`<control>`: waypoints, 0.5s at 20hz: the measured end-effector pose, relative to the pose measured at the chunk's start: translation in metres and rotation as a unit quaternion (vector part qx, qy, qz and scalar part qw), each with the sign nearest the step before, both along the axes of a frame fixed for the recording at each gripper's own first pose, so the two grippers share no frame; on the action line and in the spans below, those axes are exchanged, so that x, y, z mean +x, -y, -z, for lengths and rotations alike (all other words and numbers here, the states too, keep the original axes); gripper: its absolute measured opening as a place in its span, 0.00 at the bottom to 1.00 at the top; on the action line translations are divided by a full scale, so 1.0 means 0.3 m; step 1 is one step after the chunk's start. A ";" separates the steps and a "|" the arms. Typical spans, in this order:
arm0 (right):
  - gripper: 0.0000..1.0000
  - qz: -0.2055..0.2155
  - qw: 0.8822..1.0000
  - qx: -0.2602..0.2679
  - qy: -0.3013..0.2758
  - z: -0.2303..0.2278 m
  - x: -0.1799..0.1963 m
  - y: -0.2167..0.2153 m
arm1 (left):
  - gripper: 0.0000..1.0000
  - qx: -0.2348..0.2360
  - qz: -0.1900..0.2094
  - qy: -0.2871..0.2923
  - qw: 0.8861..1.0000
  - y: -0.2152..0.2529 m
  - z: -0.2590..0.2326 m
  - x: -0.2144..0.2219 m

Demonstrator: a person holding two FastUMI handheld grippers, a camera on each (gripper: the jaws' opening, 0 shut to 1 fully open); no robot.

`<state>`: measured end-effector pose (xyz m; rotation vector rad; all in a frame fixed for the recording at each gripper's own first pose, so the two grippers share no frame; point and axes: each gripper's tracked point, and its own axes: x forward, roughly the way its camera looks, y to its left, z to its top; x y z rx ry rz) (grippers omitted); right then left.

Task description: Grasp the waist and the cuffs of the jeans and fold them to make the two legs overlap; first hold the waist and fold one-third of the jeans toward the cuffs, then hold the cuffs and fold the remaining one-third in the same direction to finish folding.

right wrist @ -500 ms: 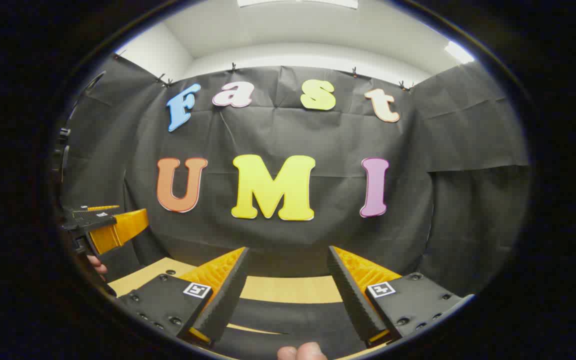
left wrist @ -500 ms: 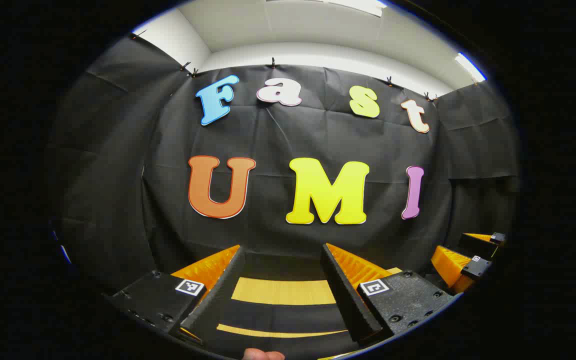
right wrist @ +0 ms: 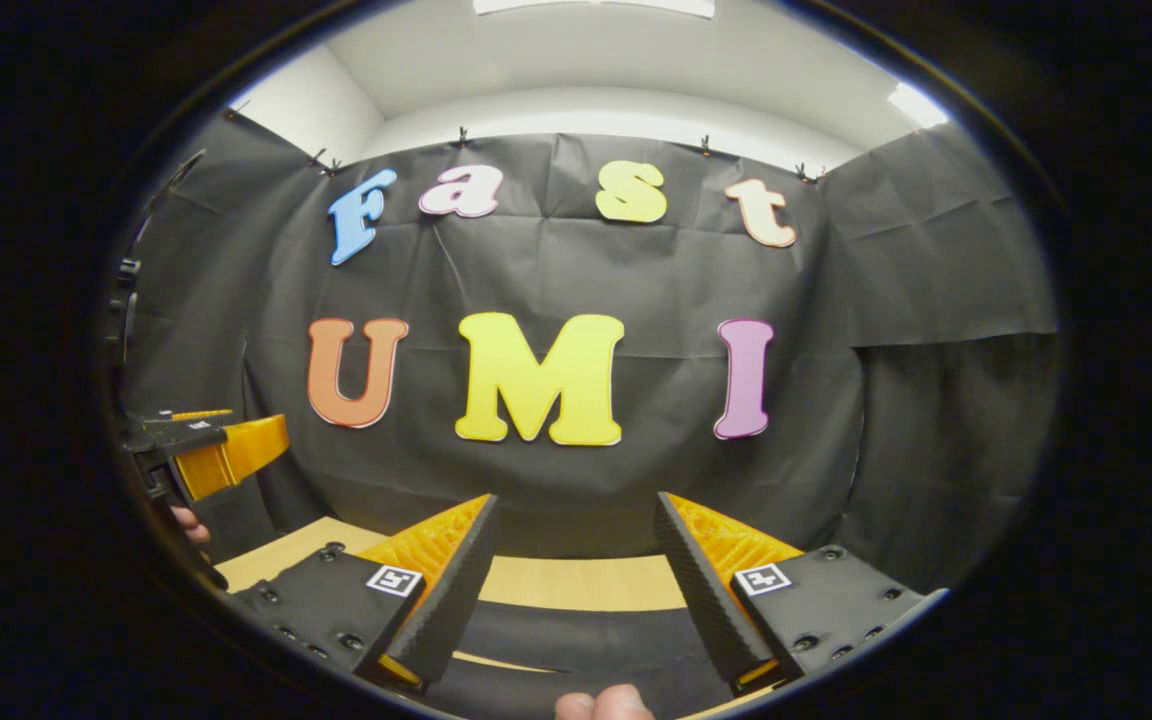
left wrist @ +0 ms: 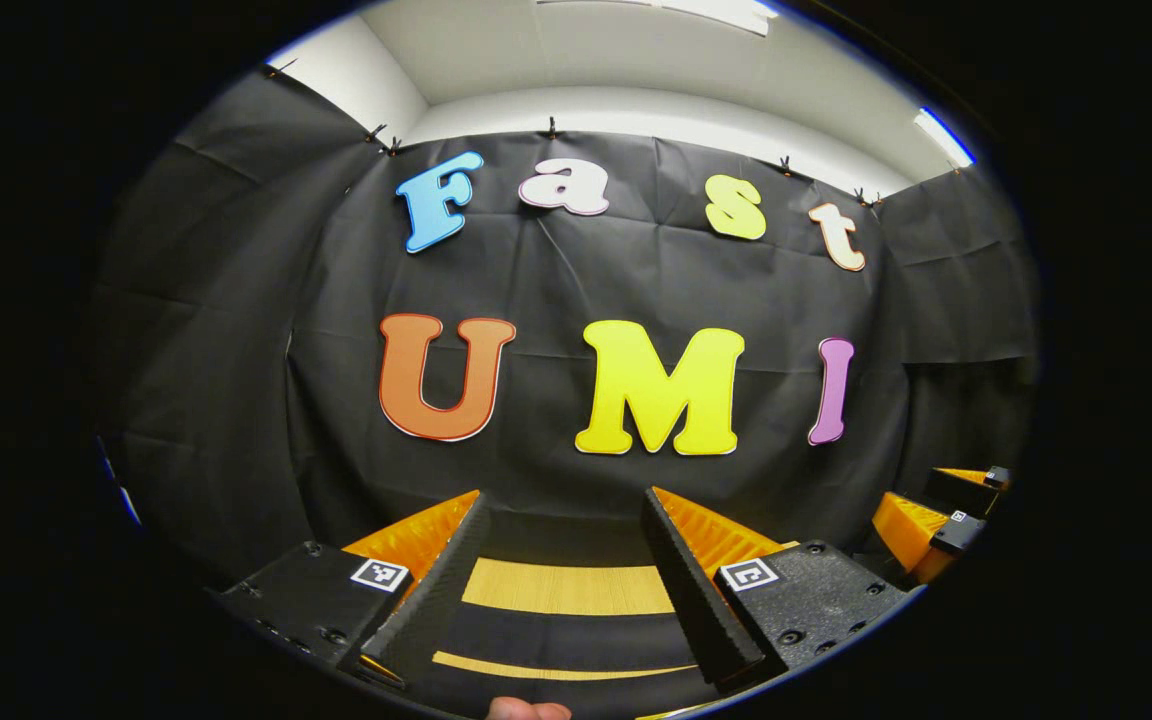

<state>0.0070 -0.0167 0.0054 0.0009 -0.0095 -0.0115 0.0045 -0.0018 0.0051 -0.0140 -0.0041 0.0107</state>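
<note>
My left gripper (left wrist: 564,500) is open and held level, facing the booth's back wall, with nothing between its fingers. My right gripper (right wrist: 576,500) is open too, also empty and facing the wall. In the left gripper view the right gripper (left wrist: 936,510) shows at the far right. In the right gripper view the left gripper (right wrist: 206,450) shows at the far left, with a hand under it. A dark band (left wrist: 566,632) lies across the wooden table (left wrist: 566,585) below the fingers. It also shows as a dark band (right wrist: 576,630) in the right gripper view. Whether it is the jeans I cannot tell.
The black cloth wall stands just behind the table's far edge (right wrist: 576,580). A thumb tip (left wrist: 526,710) shows at the bottom of the left gripper view and a thumb tip (right wrist: 604,703) at the bottom of the right gripper view.
Both views have shifted only a few pixels. Both grippers stay open.
</note>
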 end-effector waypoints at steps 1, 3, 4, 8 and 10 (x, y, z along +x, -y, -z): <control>0.96 0.002 1.000 0.001 0.001 0.000 0.004 0.009 | 0.97 -0.001 -0.001 0.000 1.000 0.001 0.002 -0.002; 0.97 0.004 1.000 0.000 0.001 0.003 0.009 0.028 | 0.97 -0.002 -0.004 -0.003 1.000 0.001 0.005 0.000; 0.97 0.005 1.000 0.000 0.000 0.005 0.010 0.037 | 0.97 -0.002 -0.006 -0.004 1.000 -0.001 0.009 0.001; 0.97 0.010 1.000 -0.003 -0.002 0.017 0.021 0.078 | 0.97 -0.004 -0.018 -0.011 1.000 -0.017 0.031 0.001; 0.96 0.011 1.000 -0.006 -0.009 0.036 0.023 0.089 | 0.88 -0.008 -0.026 -0.016 1.000 -0.031 0.045 -0.007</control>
